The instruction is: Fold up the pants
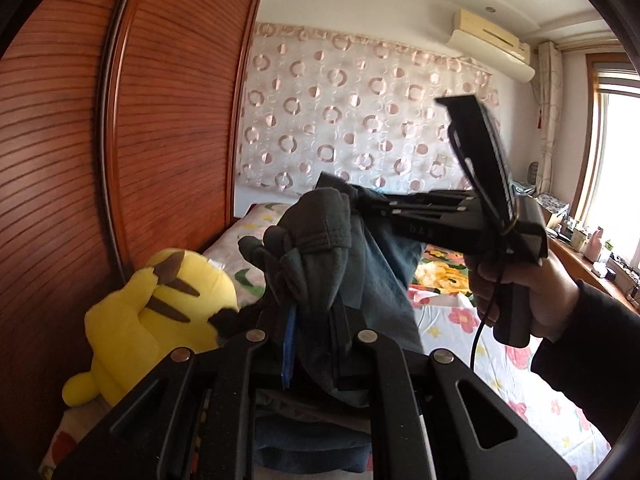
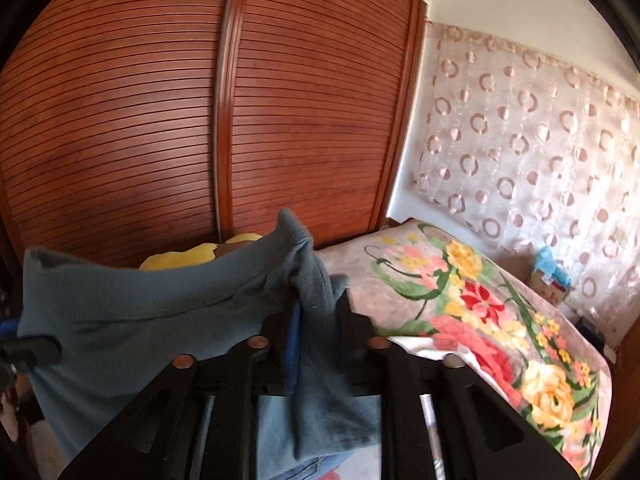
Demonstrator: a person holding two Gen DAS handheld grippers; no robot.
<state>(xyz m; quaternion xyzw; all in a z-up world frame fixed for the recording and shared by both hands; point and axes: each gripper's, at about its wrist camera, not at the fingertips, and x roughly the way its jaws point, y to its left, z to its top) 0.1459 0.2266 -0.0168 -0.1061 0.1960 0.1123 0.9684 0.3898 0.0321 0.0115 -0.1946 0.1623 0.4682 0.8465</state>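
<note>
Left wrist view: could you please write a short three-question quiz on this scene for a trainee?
1. True or false: the yellow plush toy lies beside the brown slatted wooden wardrobe doors.
2. What is pinched between the fingers of the left gripper? A) grey-blue knit pants B) a white pillow C) a red towel
3. Fill in: the soft blanket on the bed is printed with large ____.

Key: 1 true; 2 A; 3 flowers.
</note>
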